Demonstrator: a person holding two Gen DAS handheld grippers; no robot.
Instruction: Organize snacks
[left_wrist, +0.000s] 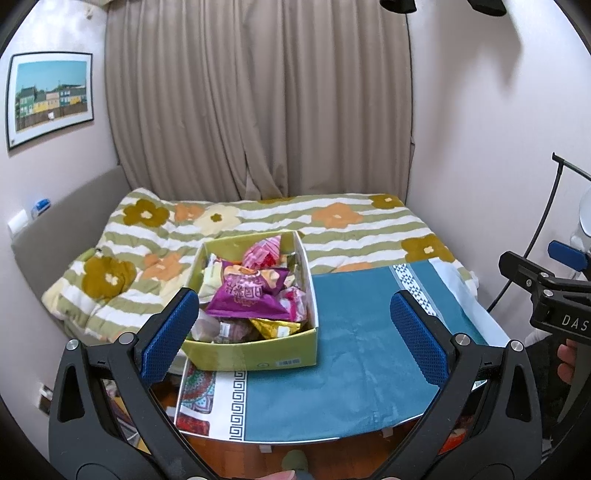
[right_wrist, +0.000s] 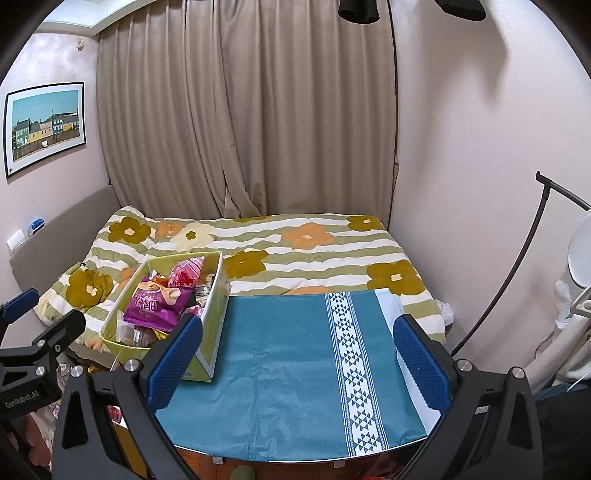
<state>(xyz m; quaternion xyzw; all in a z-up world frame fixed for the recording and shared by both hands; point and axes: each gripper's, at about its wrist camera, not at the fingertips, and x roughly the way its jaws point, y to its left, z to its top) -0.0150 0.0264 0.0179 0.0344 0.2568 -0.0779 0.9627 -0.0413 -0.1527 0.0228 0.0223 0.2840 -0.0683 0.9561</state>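
A yellow-green cardboard box (left_wrist: 258, 356) (right_wrist: 214, 317) stands on the left part of a small table covered with a teal cloth (left_wrist: 354, 362) (right_wrist: 288, 362). Several snack packets fill the box, a purple bag (left_wrist: 247, 295) (right_wrist: 155, 304) on top and a pink packet (left_wrist: 264, 251) behind it. My left gripper (left_wrist: 293, 338) is open, hovering in front of the box with its left pad beside the box's near corner. My right gripper (right_wrist: 295, 356) is open over the bare cloth to the right of the box, nothing between its fingers.
A bed with a striped flower quilt (left_wrist: 351, 229) (right_wrist: 325, 251) lies behind the table, beige curtains (right_wrist: 251, 110) beyond it. The right gripper's body (left_wrist: 546, 295) shows at the right edge, the left one's (right_wrist: 33, 350) at the left. A curved black stand (right_wrist: 517, 266) rises on the right.
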